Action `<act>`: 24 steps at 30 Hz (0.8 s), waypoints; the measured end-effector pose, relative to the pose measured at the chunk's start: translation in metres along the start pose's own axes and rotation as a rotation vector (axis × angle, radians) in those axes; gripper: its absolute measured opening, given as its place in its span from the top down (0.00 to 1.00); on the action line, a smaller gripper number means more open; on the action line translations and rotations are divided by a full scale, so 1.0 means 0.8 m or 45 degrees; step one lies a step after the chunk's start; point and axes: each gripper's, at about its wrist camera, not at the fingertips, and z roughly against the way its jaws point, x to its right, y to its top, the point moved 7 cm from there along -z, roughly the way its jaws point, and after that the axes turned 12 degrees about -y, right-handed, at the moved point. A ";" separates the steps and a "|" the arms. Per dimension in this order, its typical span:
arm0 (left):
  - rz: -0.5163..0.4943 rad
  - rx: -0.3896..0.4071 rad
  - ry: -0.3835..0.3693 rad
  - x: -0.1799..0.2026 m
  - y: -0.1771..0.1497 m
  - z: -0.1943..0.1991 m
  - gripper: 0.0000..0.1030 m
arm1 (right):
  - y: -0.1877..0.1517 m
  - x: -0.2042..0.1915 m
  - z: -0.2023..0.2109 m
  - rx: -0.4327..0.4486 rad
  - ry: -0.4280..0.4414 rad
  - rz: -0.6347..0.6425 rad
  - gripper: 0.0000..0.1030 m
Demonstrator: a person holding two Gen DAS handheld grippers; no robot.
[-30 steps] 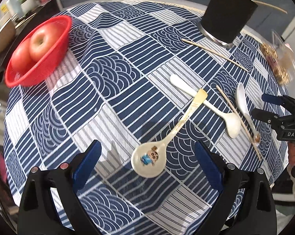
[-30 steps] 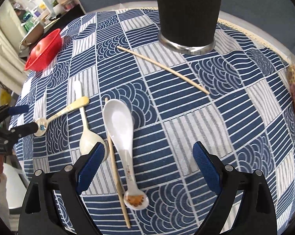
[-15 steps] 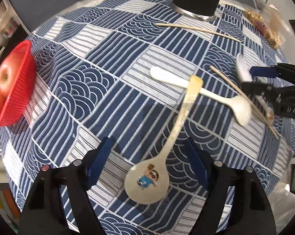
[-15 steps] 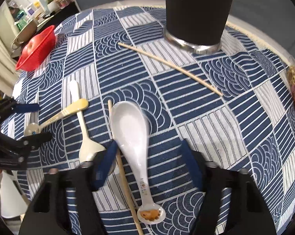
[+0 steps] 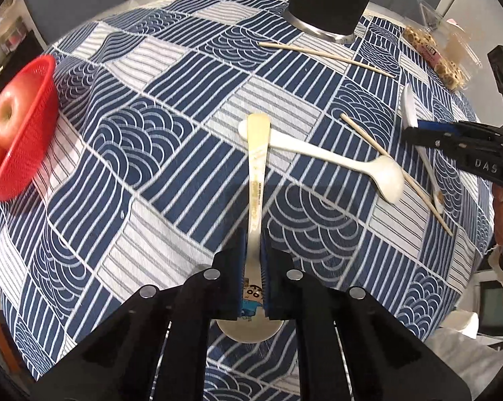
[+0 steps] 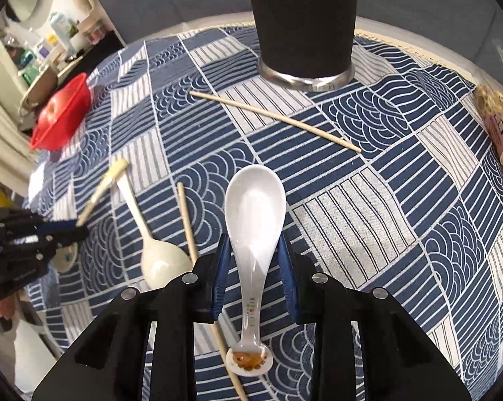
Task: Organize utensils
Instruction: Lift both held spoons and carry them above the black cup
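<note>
Both tools closing on spoons

My left tool (image 5: 251,267) has just been closing and now pinches the neck of the cartoon spoon (image 5: 256,180), whose handle crosses the cream spoon (image 5: 335,160) on the worktop (image 5: 151,153). My right tool (image 6: 253,274) has just been narrowing around the white spoon (image 6: 255,220); I cannot tell whether its pads touch it. The black cup (image 6: 305,20) stands beyond, a chopstick (image 6: 275,118) before it.

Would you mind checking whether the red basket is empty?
No, the red basket holds an apple, plain in the left wrist view.
</note>
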 end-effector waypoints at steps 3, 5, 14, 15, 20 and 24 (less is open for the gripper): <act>-0.025 -0.006 0.007 0.000 -0.004 0.005 0.92 | 0.001 0.004 0.014 0.035 0.021 -0.066 0.74; -0.021 0.000 0.009 -0.003 -0.006 0.011 0.92 | 0.001 0.005 0.023 0.061 0.010 -0.080 0.74; 0.009 0.043 -0.016 -0.012 -0.010 0.038 0.92 | 0.002 0.001 0.063 0.144 -0.001 -0.089 0.74; 0.008 0.051 -0.015 -0.013 -0.010 0.042 0.92 | 0.003 0.002 0.068 0.153 0.000 -0.089 0.74; 0.019 0.075 -0.020 -0.011 -0.011 0.059 0.92 | 0.008 0.008 0.089 0.201 -0.001 -0.109 0.74; 0.026 0.102 -0.030 -0.009 -0.009 0.072 0.92 | 0.009 0.007 0.102 0.227 -0.012 -0.096 0.75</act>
